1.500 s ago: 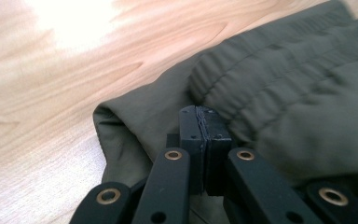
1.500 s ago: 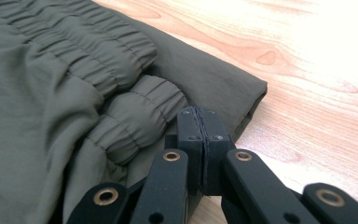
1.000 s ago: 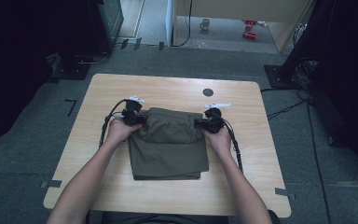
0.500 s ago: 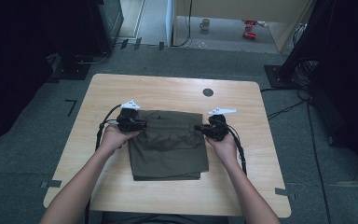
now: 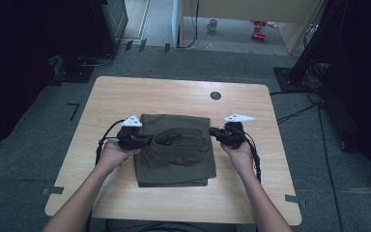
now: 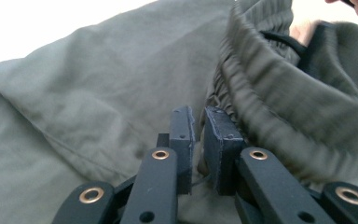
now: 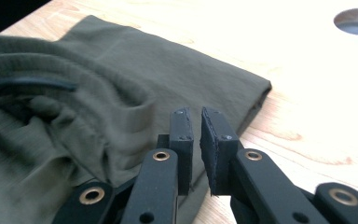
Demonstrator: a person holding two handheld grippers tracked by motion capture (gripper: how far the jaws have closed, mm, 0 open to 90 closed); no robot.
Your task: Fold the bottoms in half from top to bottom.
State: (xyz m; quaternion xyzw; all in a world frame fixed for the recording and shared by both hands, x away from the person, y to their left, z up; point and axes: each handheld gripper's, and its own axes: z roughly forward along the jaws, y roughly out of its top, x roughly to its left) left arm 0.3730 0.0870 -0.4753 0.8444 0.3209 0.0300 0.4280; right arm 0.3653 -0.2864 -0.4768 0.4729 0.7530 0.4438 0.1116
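— Can we read anything here: a label, a brand, a number?

— No. We find no readable writing in any of the views. The folded olive garment (image 5: 176,150) carries no tag or print that we can make out, and the desk (image 5: 125,99) bears no lettering along its edges or at its corners.

— What about the dark marks on the floor?

— We see a dark angular mark (image 5: 74,110) on the floor beside the desk's left edge, but it reads as no letter or number. The mug (image 5: 213,25) on the floor beyond the far edge is too small for us to tell.
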